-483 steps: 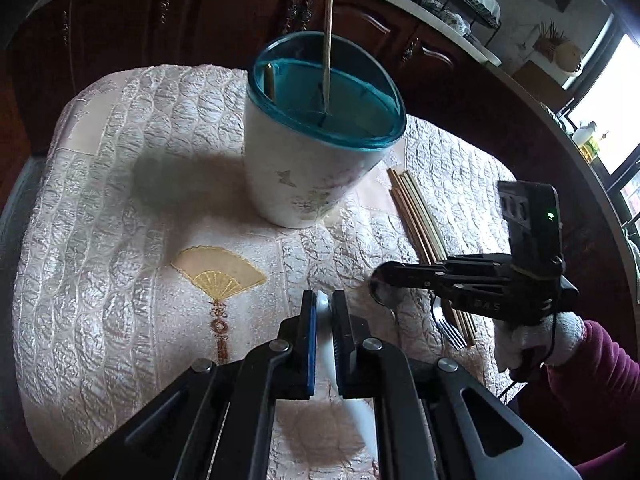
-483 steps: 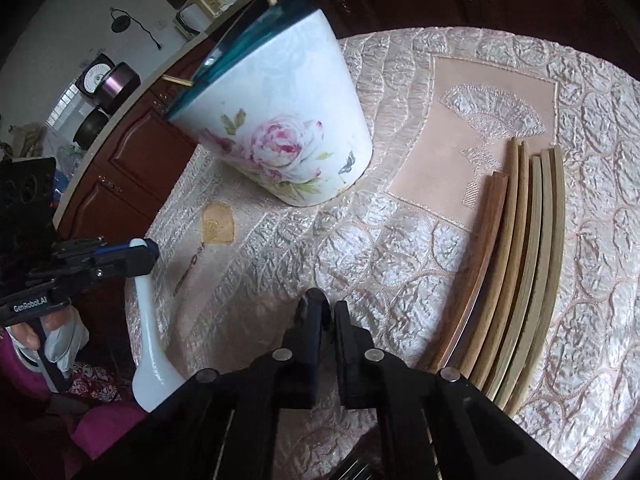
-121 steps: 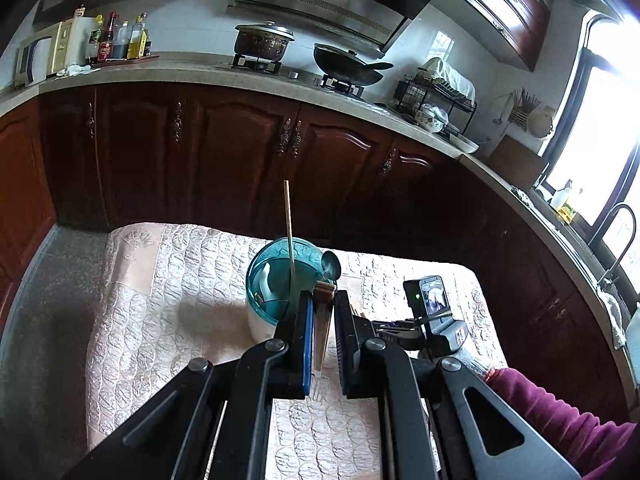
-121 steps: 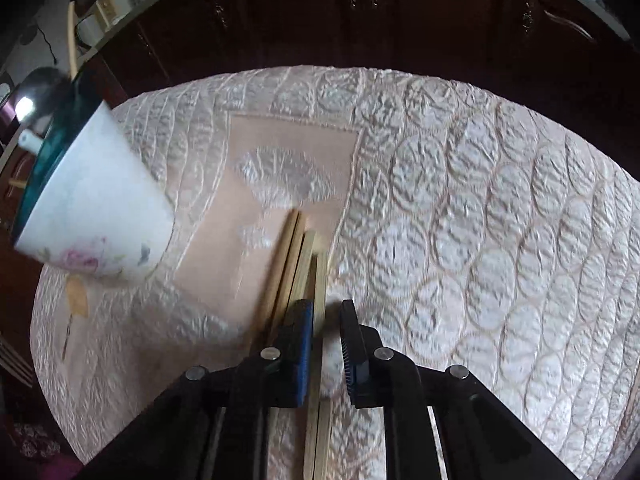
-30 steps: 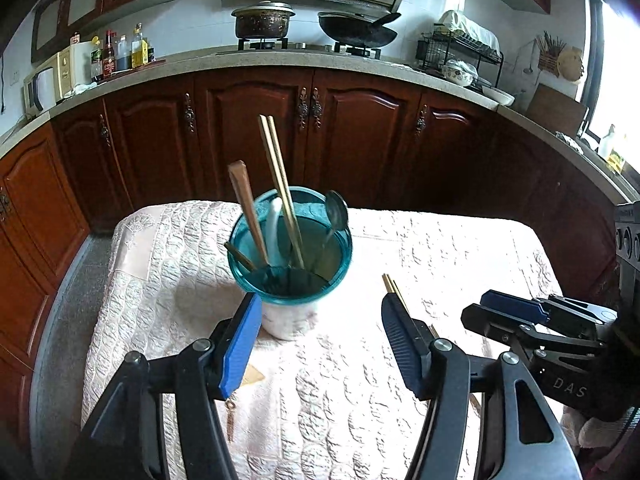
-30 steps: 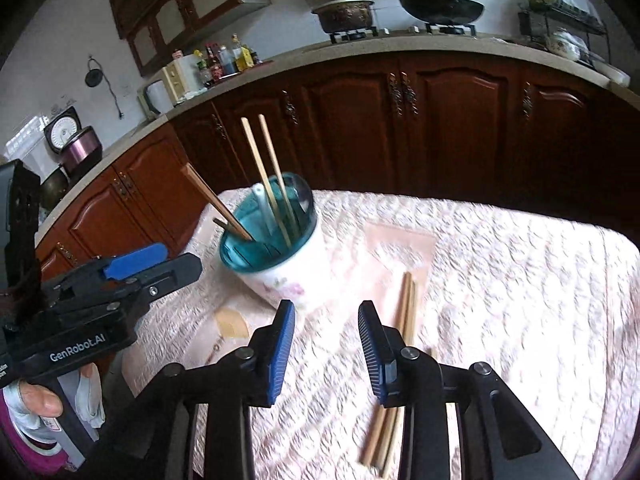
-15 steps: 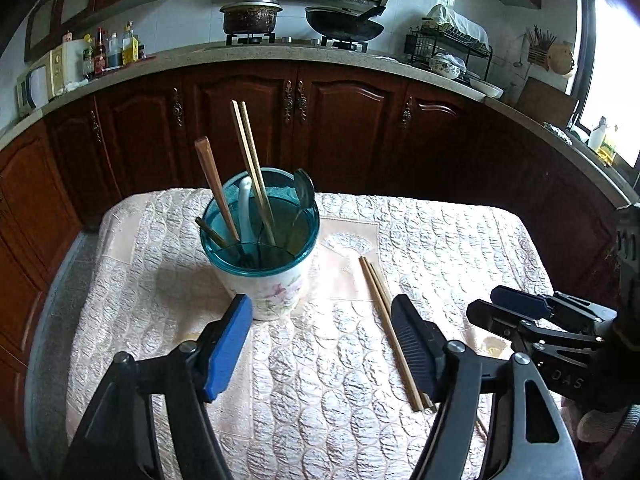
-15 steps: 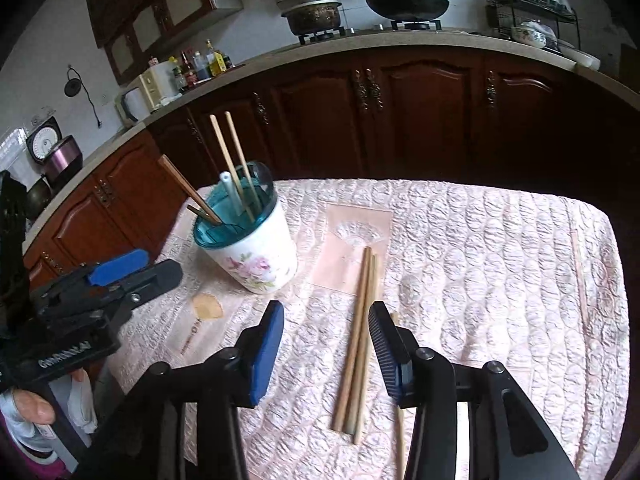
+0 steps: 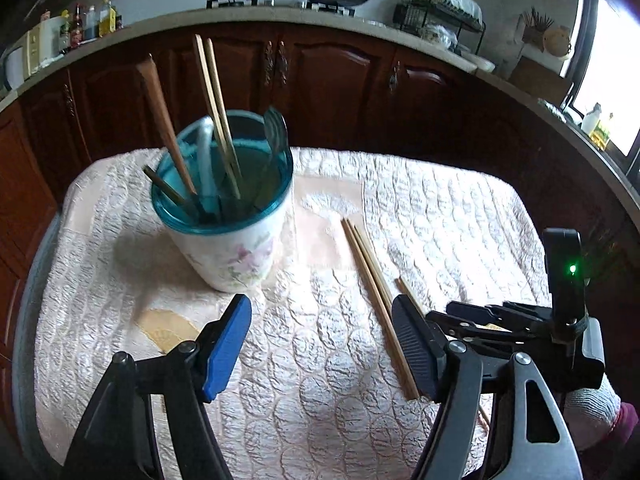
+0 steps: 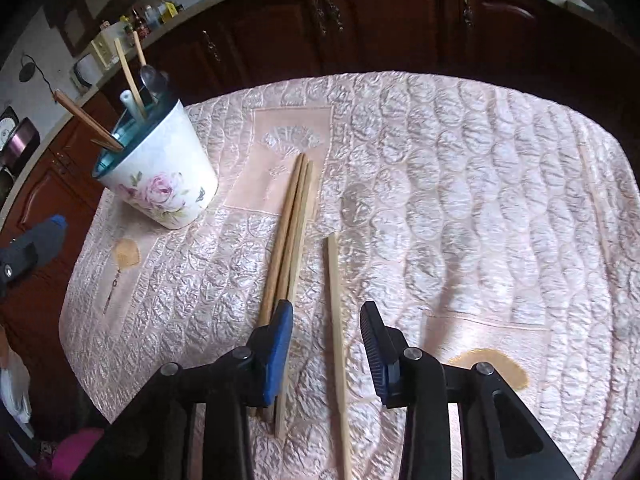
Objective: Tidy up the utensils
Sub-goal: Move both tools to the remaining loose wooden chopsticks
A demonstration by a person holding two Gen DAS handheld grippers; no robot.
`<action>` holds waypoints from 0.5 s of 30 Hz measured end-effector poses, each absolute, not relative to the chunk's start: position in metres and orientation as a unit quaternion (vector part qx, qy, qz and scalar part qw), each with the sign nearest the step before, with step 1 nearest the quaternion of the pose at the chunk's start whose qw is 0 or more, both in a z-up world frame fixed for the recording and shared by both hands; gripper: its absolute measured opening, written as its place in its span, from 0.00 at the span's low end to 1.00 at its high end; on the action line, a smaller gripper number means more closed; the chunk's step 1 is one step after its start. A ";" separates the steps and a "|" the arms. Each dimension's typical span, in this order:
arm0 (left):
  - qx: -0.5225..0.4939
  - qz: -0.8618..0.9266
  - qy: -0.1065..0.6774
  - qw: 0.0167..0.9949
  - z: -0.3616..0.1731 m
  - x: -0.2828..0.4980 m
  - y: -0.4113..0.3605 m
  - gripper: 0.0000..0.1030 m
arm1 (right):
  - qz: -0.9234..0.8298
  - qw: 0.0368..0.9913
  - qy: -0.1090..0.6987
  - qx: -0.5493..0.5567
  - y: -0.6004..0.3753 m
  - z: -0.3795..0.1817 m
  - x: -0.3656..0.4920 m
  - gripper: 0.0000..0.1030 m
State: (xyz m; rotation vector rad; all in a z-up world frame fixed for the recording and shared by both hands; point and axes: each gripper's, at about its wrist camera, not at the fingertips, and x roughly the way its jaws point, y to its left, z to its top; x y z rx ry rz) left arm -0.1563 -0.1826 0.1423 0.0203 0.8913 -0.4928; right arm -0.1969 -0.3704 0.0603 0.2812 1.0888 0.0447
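Observation:
A white floral cup with a teal rim [image 9: 228, 216] stands on the quilted cloth and holds chopsticks, a spoon and other utensils; it also shows in the right wrist view [image 10: 160, 172]. Wooden chopsticks [image 9: 372, 280] lie on the cloth to its right. In the right wrist view a bundle of chopsticks [image 10: 290, 232] lies beside a single chopstick [image 10: 336, 320]. My left gripper [image 9: 320, 344] is open and empty above the cloth. My right gripper [image 10: 326, 344] is open, low over the single chopstick, which runs between its fingers.
The table is covered by a pale quilted cloth [image 10: 460, 184] with fan embroidery. Dark wooden cabinets [image 9: 332, 76] curve behind it under a counter with pots and bottles. The right gripper's body [image 9: 520, 320] shows at the right of the left wrist view.
Both grippers have come lower and closer to the table. The right gripper now straddles a single chopstick lying apart from the bundle. The left gripper stays wide open.

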 end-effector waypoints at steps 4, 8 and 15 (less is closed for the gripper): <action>0.009 -0.232 0.441 0.867 0.132 -0.150 -0.186 0.71 | 0.055 0.833 0.536 0.125 -0.355 0.045 -0.185 0.28; 0.004 -0.226 0.450 0.864 0.126 -0.143 -0.183 0.71 | 0.060 0.829 0.538 0.139 -0.353 0.032 -0.180 0.18; 0.001 -0.231 0.465 0.855 0.113 -0.135 -0.190 0.71 | 0.046 0.820 0.524 0.223 -0.392 0.032 -0.205 0.08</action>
